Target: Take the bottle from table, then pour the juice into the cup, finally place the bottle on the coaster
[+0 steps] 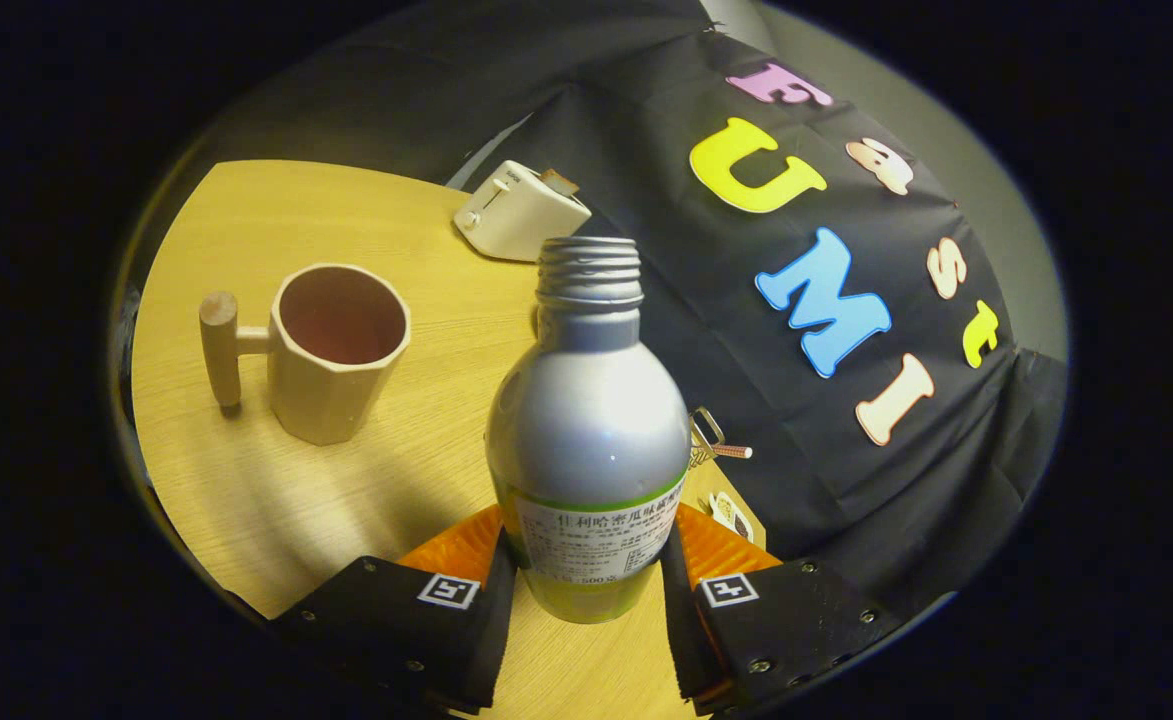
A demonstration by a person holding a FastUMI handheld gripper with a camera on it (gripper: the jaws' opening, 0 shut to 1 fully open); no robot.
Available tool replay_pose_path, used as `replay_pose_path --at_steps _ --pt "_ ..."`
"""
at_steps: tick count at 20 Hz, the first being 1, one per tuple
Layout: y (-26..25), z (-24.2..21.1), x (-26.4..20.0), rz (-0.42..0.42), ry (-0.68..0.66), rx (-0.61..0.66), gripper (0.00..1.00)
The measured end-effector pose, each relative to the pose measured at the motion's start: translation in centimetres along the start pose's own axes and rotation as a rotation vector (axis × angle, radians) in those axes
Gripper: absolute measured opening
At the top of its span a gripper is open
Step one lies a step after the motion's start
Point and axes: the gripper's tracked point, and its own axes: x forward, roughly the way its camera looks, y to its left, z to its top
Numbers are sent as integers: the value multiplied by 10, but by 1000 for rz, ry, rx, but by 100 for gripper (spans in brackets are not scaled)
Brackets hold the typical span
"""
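Gripper (586, 585) fingers pinching bottle (586, 440) low on label, uncapped, raised off table (246, 500). Cup (331, 350) left of bottle, toaster (518, 210) beyond bottle. Low grip, tall body: tilt fast and you risk slip or splash past cup.

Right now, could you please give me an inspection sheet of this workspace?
Surface: wooden table, bare around the cup.
Job's things: uncapped bottle between the jaws; cup beyond, mouth open, handle turned away from the bottle; coaster nothing seen.
Clutter: toaster beyond the cup; small items at the table edge, too small to tell.
Gripper: both fingers press on the bottle's lower body.
Cables: nothing seen.
Surroundings: black cloth wall.
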Motion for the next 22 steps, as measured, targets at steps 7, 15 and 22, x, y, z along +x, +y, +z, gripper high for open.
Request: replay_pose_path --at_steps 7,15,22 --pt "16 2 7 32 80 -159 66" --pt "21 -1 8 49 175 -302 66" --pt "26 5 4 47 209 -481 66"
